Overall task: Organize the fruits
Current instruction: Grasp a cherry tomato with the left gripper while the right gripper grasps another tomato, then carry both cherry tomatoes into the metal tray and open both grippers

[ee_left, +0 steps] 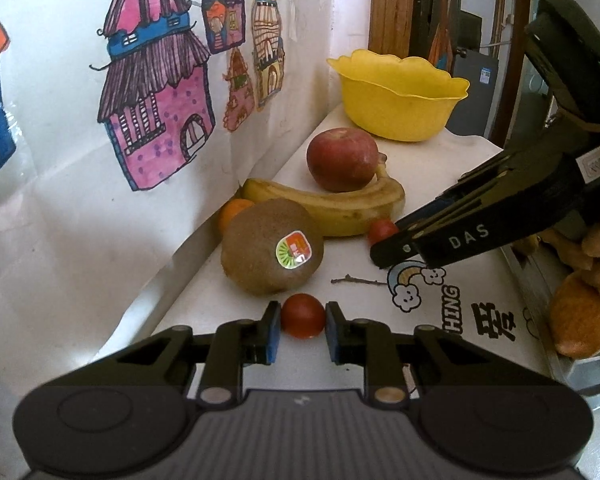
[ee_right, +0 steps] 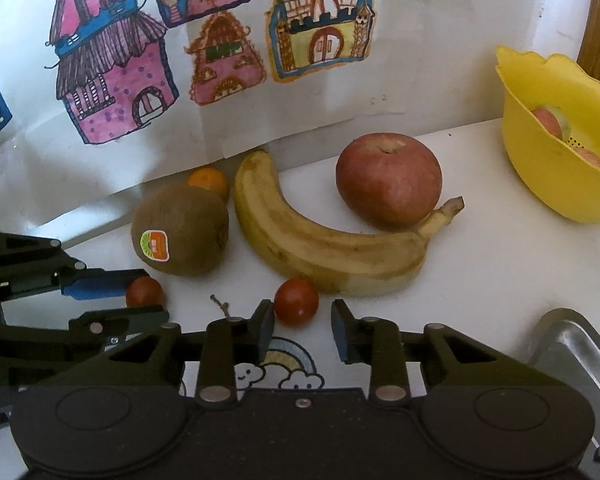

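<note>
On the white table, my left gripper (ee_left: 302, 322) is shut on a cherry tomato (ee_left: 302, 316), just in front of a kiwi (ee_left: 272, 246) with a sticker. My right gripper (ee_right: 302, 330) is open, its jaws either side of a second cherry tomato (ee_right: 296, 301) without touching it. Behind lie a banana (ee_right: 320, 244), a red apple (ee_right: 388, 180) and a small orange (ee_right: 209, 181). The yellow bowl (ee_right: 548, 168) at the far right holds apple pieces. In the right wrist view the left gripper (ee_right: 140, 296) shows around its tomato (ee_right: 144, 291).
A wall with children's house drawings (ee_left: 156, 92) borders the table's far side. A metal tray (ee_right: 572, 352) sits at the right near edge. A small twig (ee_right: 220, 304) lies on the printed tablecloth. Orange-brown items (ee_left: 584, 320) rest at the table's right in the left wrist view.
</note>
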The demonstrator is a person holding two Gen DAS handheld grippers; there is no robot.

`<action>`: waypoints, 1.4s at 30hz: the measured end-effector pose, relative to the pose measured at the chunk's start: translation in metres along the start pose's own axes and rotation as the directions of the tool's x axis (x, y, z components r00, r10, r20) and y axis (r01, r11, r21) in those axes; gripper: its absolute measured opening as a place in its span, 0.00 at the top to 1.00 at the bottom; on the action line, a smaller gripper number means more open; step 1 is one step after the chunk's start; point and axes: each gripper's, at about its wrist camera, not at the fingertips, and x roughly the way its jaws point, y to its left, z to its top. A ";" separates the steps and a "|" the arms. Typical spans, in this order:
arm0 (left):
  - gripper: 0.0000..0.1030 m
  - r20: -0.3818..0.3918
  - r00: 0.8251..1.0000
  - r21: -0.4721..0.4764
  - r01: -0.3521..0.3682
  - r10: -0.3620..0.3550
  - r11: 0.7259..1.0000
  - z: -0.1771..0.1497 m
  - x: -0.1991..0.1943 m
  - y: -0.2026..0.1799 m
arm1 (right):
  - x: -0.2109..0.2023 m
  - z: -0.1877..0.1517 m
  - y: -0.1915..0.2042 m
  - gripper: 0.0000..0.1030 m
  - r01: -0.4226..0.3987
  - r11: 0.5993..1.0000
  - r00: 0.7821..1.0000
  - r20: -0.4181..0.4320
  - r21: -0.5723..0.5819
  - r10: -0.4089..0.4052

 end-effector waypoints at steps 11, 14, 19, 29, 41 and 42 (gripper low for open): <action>0.75 -0.003 1.000 -0.001 -0.001 0.001 1.000 -0.002 -0.002 0.000 | 0.005 0.008 0.013 0.76 -0.028 0.999 1.000 0.000 -0.023 0.028; 0.75 -0.003 1.000 -0.007 -0.001 0.001 1.000 -0.004 -0.005 0.002 | 0.004 0.004 0.025 0.76 -0.021 0.999 1.000 0.011 -0.040 0.022; 0.76 0.003 1.000 -0.019 0.004 -0.004 1.000 -0.007 -0.012 0.003 | -0.011 -0.005 0.033 0.76 -0.028 0.999 0.998 0.056 -0.038 0.030; 0.76 0.054 0.997 -0.033 0.058 -0.056 0.998 -0.009 -0.044 0.000 | -0.084 -0.051 0.042 0.76 -0.002 0.999 0.970 0.244 0.036 -0.007; 0.76 0.138 0.973 0.036 0.182 -0.186 0.983 0.000 -0.081 -0.065 | -0.190 -0.127 0.012 0.76 0.195 0.966 0.909 0.338 0.171 -0.244; 0.76 0.136 0.971 0.041 0.194 -0.198 0.980 -0.002 -0.082 -0.072 | -0.195 -0.135 0.010 0.76 0.206 0.962 0.907 0.333 0.181 -0.257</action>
